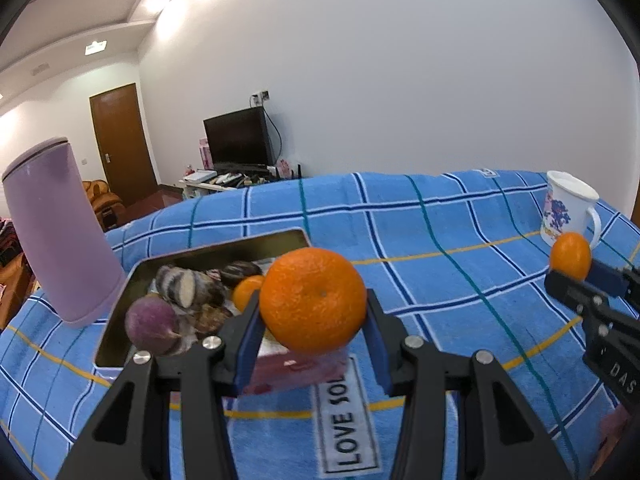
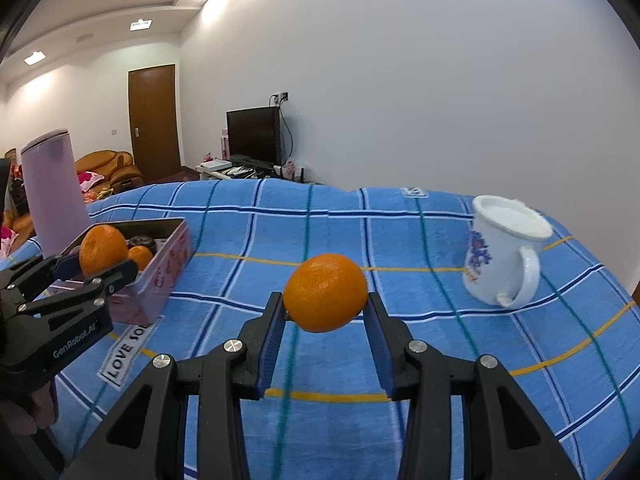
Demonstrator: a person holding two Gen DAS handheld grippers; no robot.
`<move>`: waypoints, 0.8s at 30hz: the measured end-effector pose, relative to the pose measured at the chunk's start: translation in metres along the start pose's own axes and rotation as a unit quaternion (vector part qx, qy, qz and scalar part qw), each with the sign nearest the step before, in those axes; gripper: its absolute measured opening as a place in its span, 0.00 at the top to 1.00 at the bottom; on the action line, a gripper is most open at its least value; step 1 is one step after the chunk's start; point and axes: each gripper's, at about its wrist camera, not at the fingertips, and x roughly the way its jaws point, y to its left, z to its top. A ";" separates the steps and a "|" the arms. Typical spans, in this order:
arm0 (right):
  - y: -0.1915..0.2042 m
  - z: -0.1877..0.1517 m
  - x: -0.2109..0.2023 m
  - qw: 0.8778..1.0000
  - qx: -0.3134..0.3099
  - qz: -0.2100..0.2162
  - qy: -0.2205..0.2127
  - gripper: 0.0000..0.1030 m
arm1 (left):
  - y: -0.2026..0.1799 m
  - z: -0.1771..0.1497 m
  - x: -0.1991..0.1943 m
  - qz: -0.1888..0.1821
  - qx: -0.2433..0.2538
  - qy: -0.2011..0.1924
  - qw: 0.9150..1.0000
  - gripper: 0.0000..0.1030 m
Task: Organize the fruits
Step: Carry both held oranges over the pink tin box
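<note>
- Your left gripper [image 1: 314, 320] has its blue pads clamped on a round orange mandarin [image 1: 313, 299]; it hangs just above the near edge of the pink rectangular metal tin [image 1: 224, 246], not yet let go
- Your right gripper [image 2: 325, 316] pinches a second, slightly smaller orange mandarin [image 2: 326, 292]; it is held clear of the cloth, well apart from the tin, between it and the mug
- Inside the tin you already have one small orange mandarin [image 1: 246, 291], a dull purple round fruit [image 1: 152, 326] and several dark striped pieces I cannot identify; so part of the sorting looks done
- What is left, by my reading: both held mandarins must still go into the tin; no other loose fruit shows on the cloth
- The surface is a blue checked towel-like cloth [image 2: 400, 240] with white, navy, teal and yellow lines; a tall lilac cylindrical flask [image 1: 60, 232] stands just beside the tin; a white printed enamel mug [image 2: 504, 248] sits tilted at the far right
- Beyond lies a white-walled room with a brown wooden door [image 2: 153, 120], a black television [image 2: 254, 136] and an orange sofa [image 2: 108, 168]
</note>
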 end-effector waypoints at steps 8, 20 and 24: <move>0.027 0.003 0.011 0.999 0.027 0.034 0.023 0.59 | 0.031 0.009 0.005 0.014 -0.028 -0.015 0.999 0.53; 0.090 0.035 0.028 0.995 0.019 0.093 0.001 0.59 | 0.094 0.025 0.020 0.083 -0.080 -0.035 0.993 0.53; 0.113 0.046 0.037 0.993 0.015 0.114 -0.006 0.59 | 0.107 0.025 0.028 0.094 -0.097 -0.028 0.990 0.53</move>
